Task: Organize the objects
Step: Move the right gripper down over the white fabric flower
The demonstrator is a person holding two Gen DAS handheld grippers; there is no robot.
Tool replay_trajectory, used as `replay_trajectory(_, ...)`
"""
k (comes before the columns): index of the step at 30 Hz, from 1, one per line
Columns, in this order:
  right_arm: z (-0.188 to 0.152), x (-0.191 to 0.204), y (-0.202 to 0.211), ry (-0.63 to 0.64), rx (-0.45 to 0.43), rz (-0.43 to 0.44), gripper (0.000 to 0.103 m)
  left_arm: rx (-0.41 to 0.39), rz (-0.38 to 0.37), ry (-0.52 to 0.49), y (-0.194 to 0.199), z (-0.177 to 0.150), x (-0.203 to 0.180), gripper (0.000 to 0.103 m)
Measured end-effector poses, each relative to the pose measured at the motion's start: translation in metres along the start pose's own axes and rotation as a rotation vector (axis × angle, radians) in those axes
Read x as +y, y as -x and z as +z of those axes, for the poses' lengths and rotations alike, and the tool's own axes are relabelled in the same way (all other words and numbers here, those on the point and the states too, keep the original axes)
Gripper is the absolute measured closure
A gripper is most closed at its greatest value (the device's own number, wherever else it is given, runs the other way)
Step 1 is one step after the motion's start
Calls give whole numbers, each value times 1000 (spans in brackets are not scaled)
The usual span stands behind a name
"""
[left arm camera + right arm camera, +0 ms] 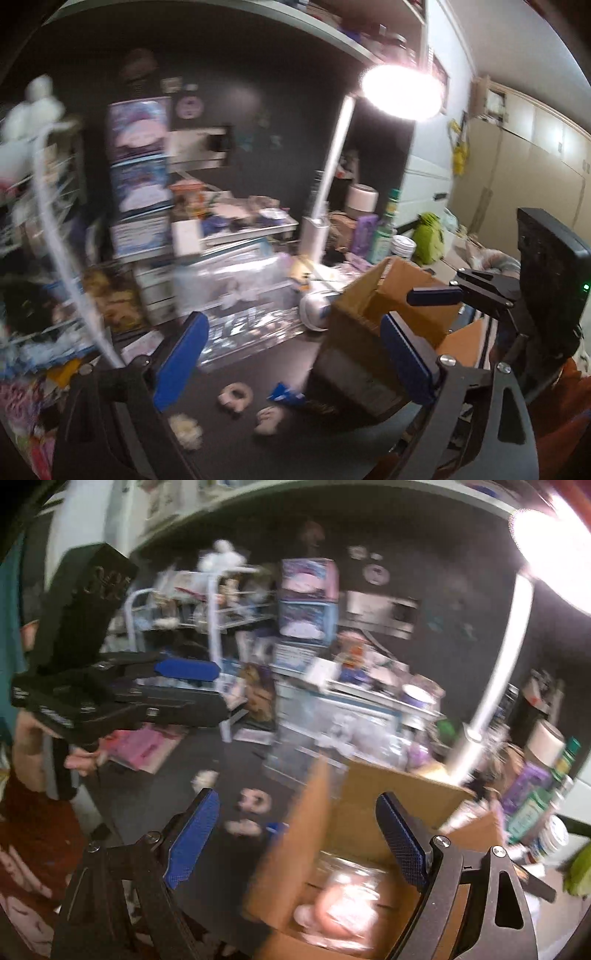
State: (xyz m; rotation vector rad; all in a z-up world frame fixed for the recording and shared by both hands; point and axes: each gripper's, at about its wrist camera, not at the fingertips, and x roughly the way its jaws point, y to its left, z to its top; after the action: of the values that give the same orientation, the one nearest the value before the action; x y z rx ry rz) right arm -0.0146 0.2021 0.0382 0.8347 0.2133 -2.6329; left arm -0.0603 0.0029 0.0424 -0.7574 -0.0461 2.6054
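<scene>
An open cardboard box (pixel 391 295) stands on the dark desk (pixel 236 435); it also shows in the right wrist view (pixel 354 805), with a clear glass jar (pixel 343 890) inside. Small pale soft items (pixel 236 395) and a blue wrapper (pixel 286 395) lie on the desk left of the box. My left gripper (pixel 291 365) is open and empty above them. My right gripper (pixel 299 845) is open and empty over the box's left wall; it shows in the left wrist view (pixel 436 295). The left gripper appears at the left of the right wrist view (pixel 192 675).
A white desk lamp (pixel 332 177) shines brightly behind the box. Clear plastic drawers (pixel 236 288), stacked boxes (pixel 140 170) and a white wire rack (pixel 40 206) crowd the back and left. Bottles (pixel 384 229) and jars stand at the right.
</scene>
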Motion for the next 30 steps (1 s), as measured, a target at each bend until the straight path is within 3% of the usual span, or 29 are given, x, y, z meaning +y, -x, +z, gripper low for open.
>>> replay_trajectory(5, 13, 53, -31, 40, 10, 114, 18, 8, 70, 55, 20, -29, 42, 10)
replay_trajectory(13, 4, 107, -118, 83, 128, 253, 18, 81, 129, 151, 22, -90, 100, 10)
replay_trajectory(19, -17, 115, -185, 110, 212, 220, 20, 138, 161, 222, 9, -130, 134, 10)
replay_trajectory(21, -21, 115, -208, 98, 245, 221, 29, 149, 141, 250, 5, -138, 144, 10)
replay_trajectory(30, -26, 108, -265, 107, 316, 191, 50, 198, 117, 302, -17, -152, 172, 10)
